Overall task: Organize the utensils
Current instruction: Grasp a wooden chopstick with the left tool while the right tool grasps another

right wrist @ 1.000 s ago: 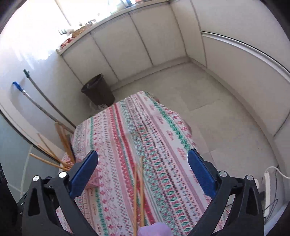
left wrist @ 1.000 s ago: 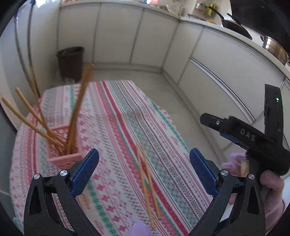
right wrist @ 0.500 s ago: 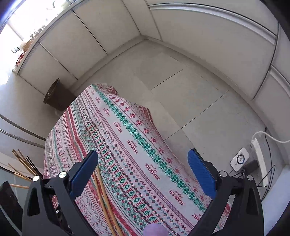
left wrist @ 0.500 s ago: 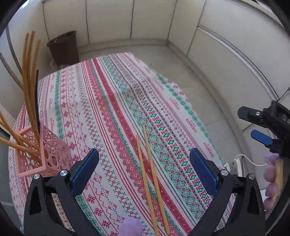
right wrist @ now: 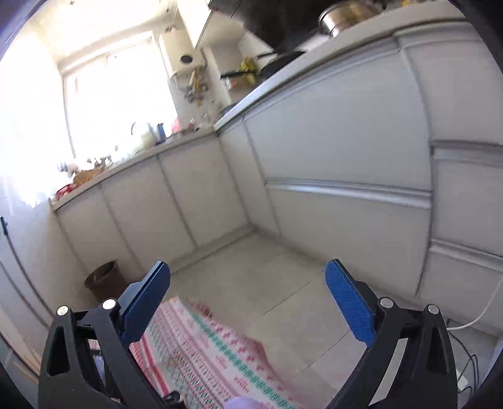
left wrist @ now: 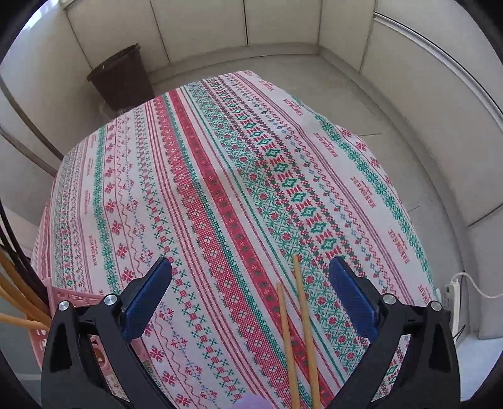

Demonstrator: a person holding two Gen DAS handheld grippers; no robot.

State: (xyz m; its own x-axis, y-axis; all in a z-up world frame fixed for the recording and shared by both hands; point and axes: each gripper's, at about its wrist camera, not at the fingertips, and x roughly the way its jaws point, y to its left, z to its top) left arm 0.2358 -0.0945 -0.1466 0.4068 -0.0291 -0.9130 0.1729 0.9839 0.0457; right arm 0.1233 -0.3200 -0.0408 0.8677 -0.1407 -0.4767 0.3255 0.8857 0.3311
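Two wooden chopsticks point(left wrist: 301, 330) lie side by side on the patterned tablecloth point(left wrist: 220, 188), between the blue fingers of my left gripper point(left wrist: 250, 277), which is open and hovers just above them. At the left edge a pink lattice holder point(left wrist: 75, 299) stands on the cloth with several chopsticks point(left wrist: 19, 302) leaning out of it. My right gripper point(right wrist: 246, 277) is open and empty, tilted up toward the cabinets, with only the far corner of the tablecloth point(right wrist: 220, 352) below it.
A dark waste bin point(left wrist: 119, 78) stands on the floor beyond the table. White cabinets point(right wrist: 330, 188) line the walls. A power strip with a cable point(left wrist: 452, 292) lies on the floor at the right. Pots sit on the counter point(right wrist: 345, 15).
My left gripper has swung down and right over the two loose chopsticks, pushing the pink holder to the frame's left edge. My right gripper has tilted up from the table toward the cabinets.
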